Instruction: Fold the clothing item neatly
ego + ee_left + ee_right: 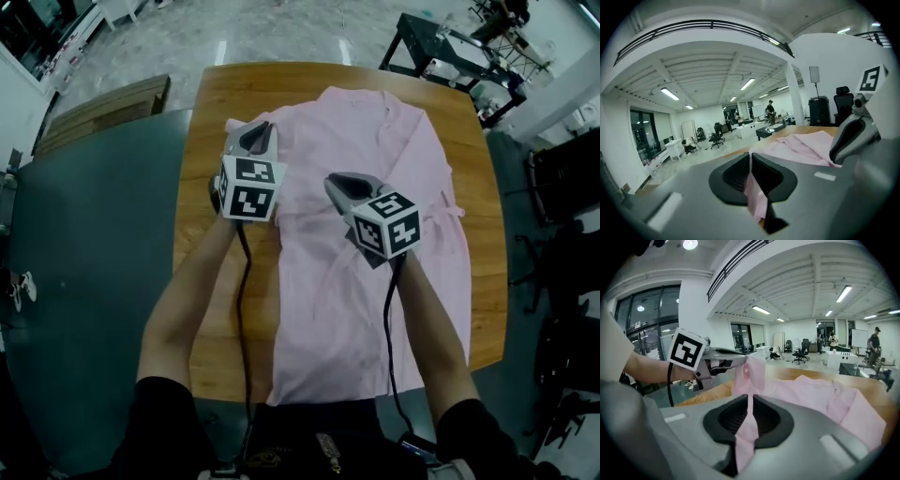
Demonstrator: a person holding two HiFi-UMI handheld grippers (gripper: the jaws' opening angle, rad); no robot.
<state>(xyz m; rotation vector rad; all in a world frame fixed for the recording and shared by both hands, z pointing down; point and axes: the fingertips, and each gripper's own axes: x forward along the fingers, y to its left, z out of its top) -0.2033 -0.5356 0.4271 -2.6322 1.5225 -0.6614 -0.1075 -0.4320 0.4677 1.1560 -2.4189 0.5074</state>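
2 grippers [751, 174] [749, 420] tight on shirt [375, 141]

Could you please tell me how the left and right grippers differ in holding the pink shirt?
The left gripper pinches the pink shirt at its left edge, farther from the person; the right gripper pinches nearer the shirt's middle, closer in. Left points roughly ahead; right angles leftward. Both are shut on fabric.
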